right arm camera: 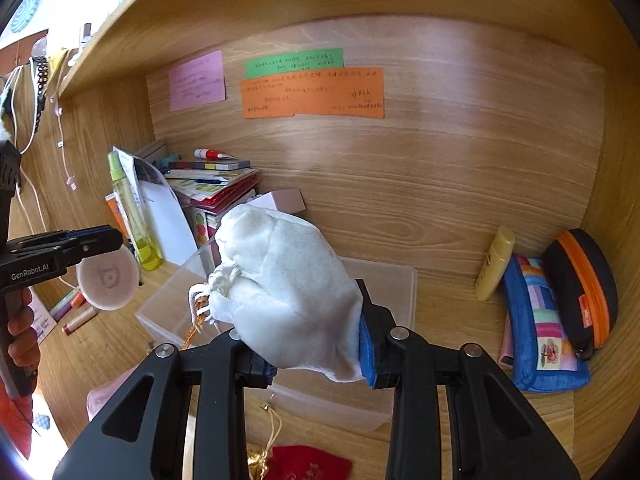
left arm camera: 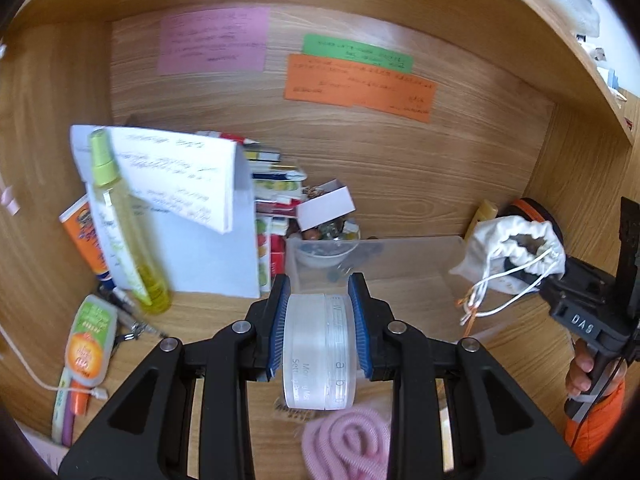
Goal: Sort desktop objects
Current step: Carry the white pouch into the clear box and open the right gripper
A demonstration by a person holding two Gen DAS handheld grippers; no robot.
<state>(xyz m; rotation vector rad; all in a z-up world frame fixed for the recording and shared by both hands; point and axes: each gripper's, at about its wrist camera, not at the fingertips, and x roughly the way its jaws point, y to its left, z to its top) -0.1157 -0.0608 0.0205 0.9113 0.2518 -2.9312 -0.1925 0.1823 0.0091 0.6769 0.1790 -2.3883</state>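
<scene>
Mid-sort: my left gripper (left arm camera: 319, 326) clamps the jar (left arm camera: 319, 354), right gripper (right arm camera: 316, 344) clamps the pouch (right arm camera: 286, 292) — bin (right arm camera: 384, 280) nearly bare, clutter remains.

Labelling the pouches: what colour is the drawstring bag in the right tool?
White, with white cords; the drawstring bag shows best in the right wrist view.

A clear bin (right arm camera: 384, 280) sits mid-bench (right arm camera: 460, 320), in front of the back wall. At its ten o'clock a stack of books (right arm camera: 216, 184) rises, with a spray bottle (right arm camera: 132, 216) further left. At three o'clock a tube (right arm camera: 494, 264), a pouch (right arm camera: 540, 328) and a zip case (right arm camera: 584, 288) stand side by side. A drawstring bag (right arm camera: 308, 468) lies at six o'clock.
</scene>
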